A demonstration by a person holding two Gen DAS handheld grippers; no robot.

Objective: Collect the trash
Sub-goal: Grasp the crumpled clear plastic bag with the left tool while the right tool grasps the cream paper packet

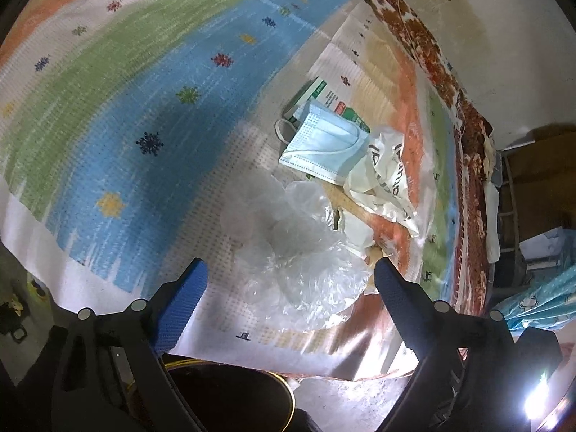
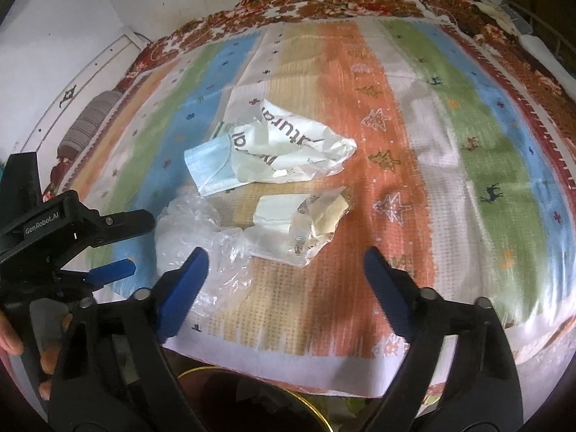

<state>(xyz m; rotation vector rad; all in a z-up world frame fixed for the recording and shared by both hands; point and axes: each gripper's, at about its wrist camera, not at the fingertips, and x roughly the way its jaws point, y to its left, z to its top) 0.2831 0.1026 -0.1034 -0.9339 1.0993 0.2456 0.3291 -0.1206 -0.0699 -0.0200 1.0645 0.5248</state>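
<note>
Trash lies on a striped mat (image 2: 414, 165) on a bed. A clear crumpled plastic bag (image 1: 298, 255) lies just ahead of my open left gripper (image 1: 289, 270); it also shows in the right wrist view (image 2: 190, 223). Behind it lie a blue face mask (image 1: 324, 144) (image 2: 212, 169), a white printed bag (image 1: 387, 176) (image 2: 288, 144) and a green-white box (image 1: 324, 99). A torn paper wrapper (image 2: 302, 223) lies ahead of my open, empty right gripper (image 2: 286, 262). The left gripper (image 2: 108, 248) shows at the left of the right wrist view.
A dark round bin with a yellow rim (image 2: 252, 399) (image 1: 230, 396) stands below the bed's front edge. A brown floral blanket (image 2: 324, 0) borders the mat. A white wall (image 2: 90, 18) is behind, with a striped pillow (image 2: 93, 118) at the left.
</note>
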